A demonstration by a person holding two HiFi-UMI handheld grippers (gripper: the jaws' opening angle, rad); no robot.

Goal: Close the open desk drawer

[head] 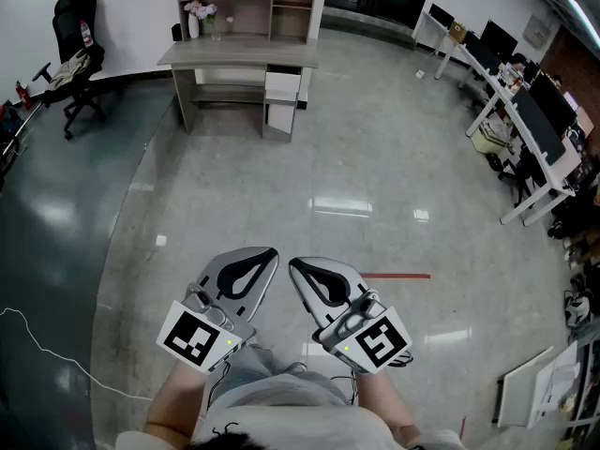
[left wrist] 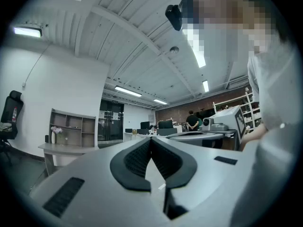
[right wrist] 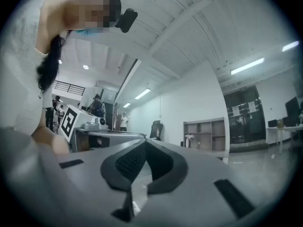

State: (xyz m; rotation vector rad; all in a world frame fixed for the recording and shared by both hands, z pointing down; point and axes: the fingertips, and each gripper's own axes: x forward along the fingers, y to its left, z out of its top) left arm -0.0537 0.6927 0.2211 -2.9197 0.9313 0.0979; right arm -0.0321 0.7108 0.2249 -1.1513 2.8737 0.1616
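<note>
Well, the left hand-held gripper (head: pixel 268 254) and right hand-held gripper (head: pixel 295 264) are hovering, jaws pressed together, far from the desk (head: pixel 239 56).

The shiny floor (head: pixel 356 176) between the person (head: pixel 281 420) and the desk (head: pixel 239 56) at the far wall is wide open. The open drawer (head: pixel 282 86) sticks out of the desk's front near its right end, with free floor before it. An office chair (head: pixel 75 59) stands far left, more desks (head: pixel 525 129) line the right side, and a thin cable (head: pixel 42 350) lies near left.
</note>
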